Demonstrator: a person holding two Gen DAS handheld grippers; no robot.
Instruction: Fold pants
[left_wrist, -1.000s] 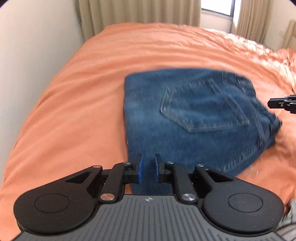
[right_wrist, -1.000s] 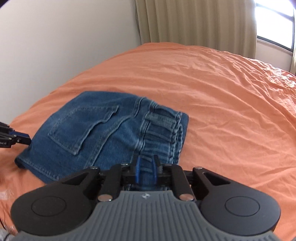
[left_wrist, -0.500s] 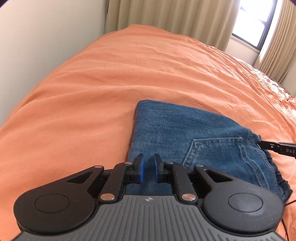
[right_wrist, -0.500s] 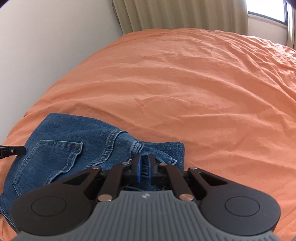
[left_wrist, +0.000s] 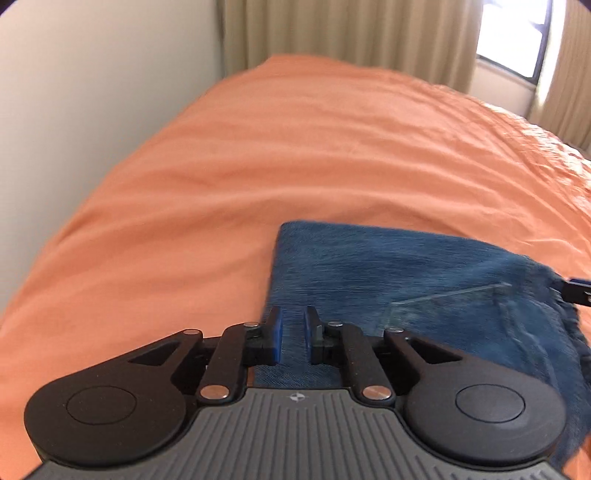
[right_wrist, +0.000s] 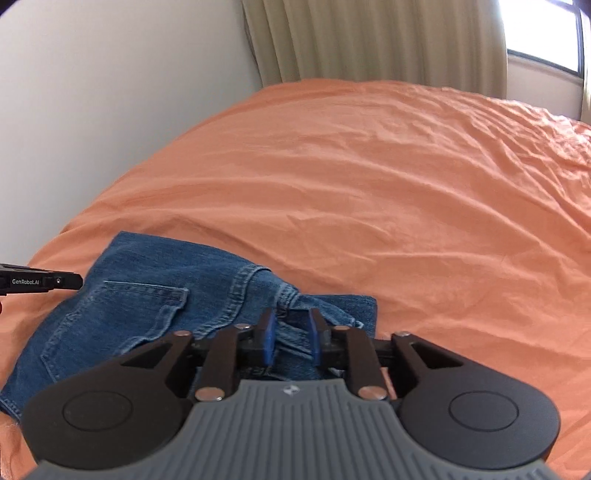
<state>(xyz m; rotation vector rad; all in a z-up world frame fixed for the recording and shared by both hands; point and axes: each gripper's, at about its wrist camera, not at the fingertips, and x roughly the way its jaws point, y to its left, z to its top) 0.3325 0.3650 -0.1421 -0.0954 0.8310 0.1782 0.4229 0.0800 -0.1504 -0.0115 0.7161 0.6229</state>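
The blue denim pants (left_wrist: 406, 273) lie folded into a compact stack on the orange bed, back pocket up; they also show in the right wrist view (right_wrist: 155, 306). My left gripper (left_wrist: 292, 325) sits over the stack's near left edge, jaws a small gap apart with denim between them. My right gripper (right_wrist: 290, 330) hovers at the waistband end, jaws parted with nothing held. The right gripper's tip shows at the far right of the left wrist view (left_wrist: 576, 291); the left gripper's tip shows at the left of the right wrist view (right_wrist: 44, 282).
The orange bedspread (right_wrist: 369, 184) stretches wide beyond the pants. A white wall (right_wrist: 92, 92) runs along the bed's left side. Beige curtains (right_wrist: 369, 40) and a window (left_wrist: 513, 44) stand behind the bed.
My right gripper's jaws have opened, releasing the waistband. Both grippers have dropped low and close to the stack's near edge, so the pants sit lower in both views.
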